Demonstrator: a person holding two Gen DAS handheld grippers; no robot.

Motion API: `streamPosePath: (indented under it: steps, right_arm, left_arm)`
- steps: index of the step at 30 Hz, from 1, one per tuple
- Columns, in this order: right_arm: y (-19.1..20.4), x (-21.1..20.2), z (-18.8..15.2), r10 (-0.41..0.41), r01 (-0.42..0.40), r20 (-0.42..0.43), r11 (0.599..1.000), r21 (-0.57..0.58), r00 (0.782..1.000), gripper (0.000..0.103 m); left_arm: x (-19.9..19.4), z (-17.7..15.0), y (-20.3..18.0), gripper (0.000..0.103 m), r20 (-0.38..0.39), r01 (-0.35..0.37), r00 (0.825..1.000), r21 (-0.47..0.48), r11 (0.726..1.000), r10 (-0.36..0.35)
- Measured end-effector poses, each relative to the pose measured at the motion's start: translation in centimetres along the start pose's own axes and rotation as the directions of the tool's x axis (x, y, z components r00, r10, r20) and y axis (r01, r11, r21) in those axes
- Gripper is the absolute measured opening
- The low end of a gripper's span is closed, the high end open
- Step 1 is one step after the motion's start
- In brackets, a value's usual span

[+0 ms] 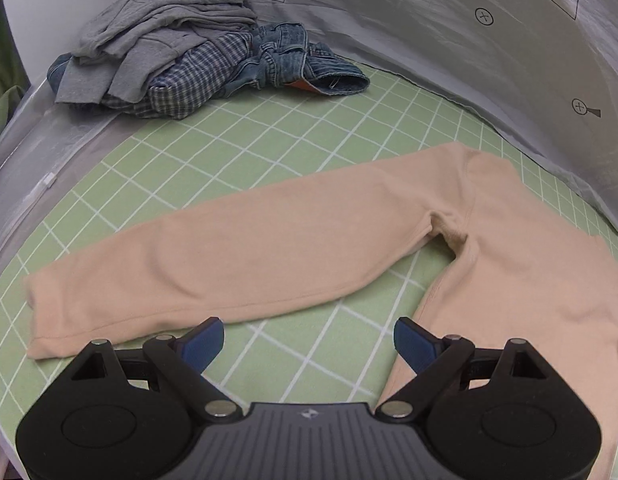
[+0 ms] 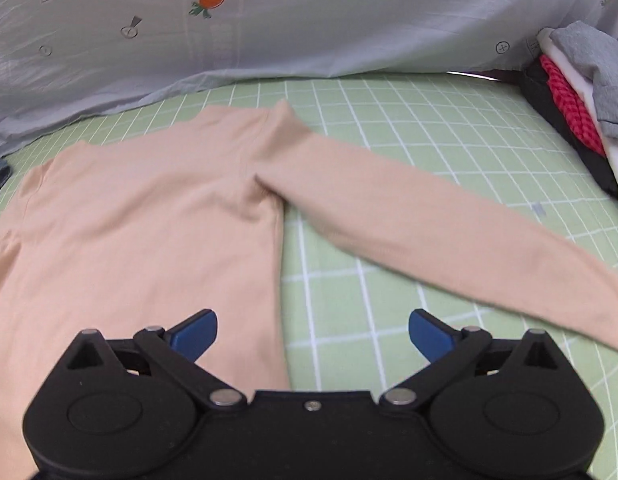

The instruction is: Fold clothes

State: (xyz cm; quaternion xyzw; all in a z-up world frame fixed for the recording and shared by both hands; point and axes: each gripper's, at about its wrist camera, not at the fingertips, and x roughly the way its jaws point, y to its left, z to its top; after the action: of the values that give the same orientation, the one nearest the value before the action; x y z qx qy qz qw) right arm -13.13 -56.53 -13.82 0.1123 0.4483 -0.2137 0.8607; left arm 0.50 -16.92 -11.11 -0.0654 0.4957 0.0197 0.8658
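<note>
On the green grid mat, peach shirt lies flat, sleeves out, nothing folded; left gripper and right gripper spread wide, empty.

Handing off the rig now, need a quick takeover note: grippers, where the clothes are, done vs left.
Left gripper: open, empty, over the mat between the left sleeve and the body.
Right gripper: open, empty, at the body's right edge.
Peach shirt: flat on the green mat, both sleeves spread outward, left sleeve, right sleeve.
Unfolded pile at the mat's far left; stack at the far right.
Done: shirt laid out.
Left: fold sleeves in, fold the body, then the pile.
</note>
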Motion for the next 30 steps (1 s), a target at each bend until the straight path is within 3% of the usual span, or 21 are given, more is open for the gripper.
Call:
streamPosePath:
  steps: [10, 19, 30]
  right_arm:
    - [3.8, -4.8, -5.7, -0.014, 0.014, 0.009, 0.999, -0.029, 1.000, 0.103]
    - [6.5, -5.7, -8.9, -0.081, 0.082, -0.025, 0.995, 0.057, 0.996, 0.103]
    - [8.4, -5.9, -9.0, -0.126, 0.131, -0.050, 0.984, 0.118, 0.991, 0.103]
  left_arm:
    - [-2.0, -3.7, 7.8, 0.092, -0.017, -0.005, 1.000, -0.043, 0.999, 0.005]
    - [-0.9, -2.6, 13.6, 0.092, 0.000, -0.027, 1.000, -0.036, 0.999, 0.027]
    - [1.7, -0.3, 16.9, 0.093, -0.028, -0.066, 0.998, -0.084, 0.994, 0.064]
